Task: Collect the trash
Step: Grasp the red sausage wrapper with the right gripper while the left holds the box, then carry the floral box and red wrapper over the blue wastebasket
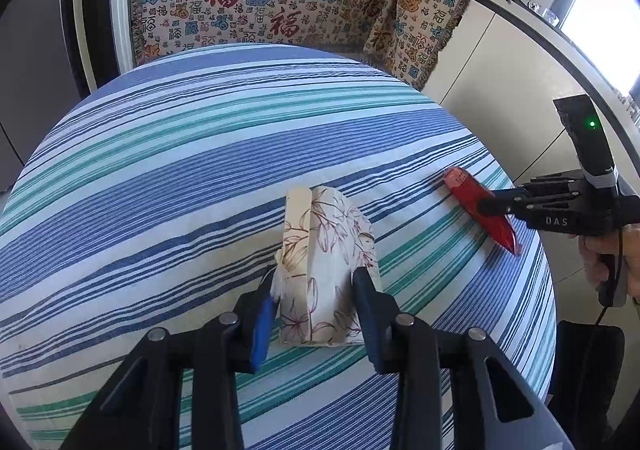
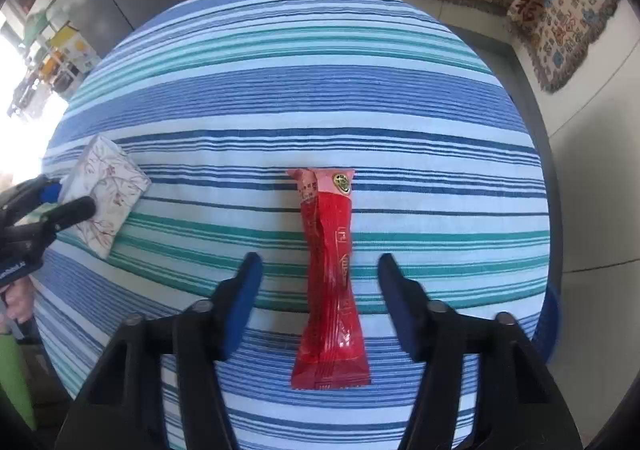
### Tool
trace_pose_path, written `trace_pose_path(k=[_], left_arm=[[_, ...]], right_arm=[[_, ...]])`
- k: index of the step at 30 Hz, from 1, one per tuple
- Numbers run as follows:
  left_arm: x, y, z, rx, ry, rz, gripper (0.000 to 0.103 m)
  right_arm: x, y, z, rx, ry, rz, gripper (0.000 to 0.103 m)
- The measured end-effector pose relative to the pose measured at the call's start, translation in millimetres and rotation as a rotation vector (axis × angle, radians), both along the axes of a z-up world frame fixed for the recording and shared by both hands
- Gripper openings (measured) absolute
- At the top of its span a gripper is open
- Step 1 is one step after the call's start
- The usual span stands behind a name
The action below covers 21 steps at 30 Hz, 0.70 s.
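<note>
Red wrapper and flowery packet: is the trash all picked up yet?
Nothing looks collected yet, and no bin shows. In hand: the left claw pinches the flowery packet. The right claw is open around the red wrapper, which lies on the striped table. Left: grab the wrapper, carry both away.

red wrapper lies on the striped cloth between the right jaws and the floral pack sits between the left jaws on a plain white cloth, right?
One detail is off: the cloth under the floral pack is not plain white but the same blue, teal and white striped cloth, as the left wrist view shows. The red wrapper does lie between the right jaws.
</note>
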State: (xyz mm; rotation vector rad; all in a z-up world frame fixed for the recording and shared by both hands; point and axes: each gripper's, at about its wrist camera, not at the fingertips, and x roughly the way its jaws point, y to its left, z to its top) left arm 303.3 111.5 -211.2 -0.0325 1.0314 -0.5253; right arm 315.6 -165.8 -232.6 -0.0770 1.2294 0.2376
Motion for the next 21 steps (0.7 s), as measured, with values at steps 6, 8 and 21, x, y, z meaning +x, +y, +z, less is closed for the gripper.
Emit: trace_pose_path(k=[6, 8, 21], left_arm=[[-17, -9, 12, 0.004, -0.049, 0.016, 0.034], [-21, -15, 19, -0.010, -0.063, 0.021, 0.034], [-63, -141, 62, -0.050, -0.131, -0.141, 0.034]], right_arm=[[-27, -8, 14, 0.018, -0.079, -0.004, 0.009], [-38, -13, 19, 0.037, -0.092, -0.006, 0.009], [-99, -103, 41, 0.176, -0.143, -0.164, 0.009]])
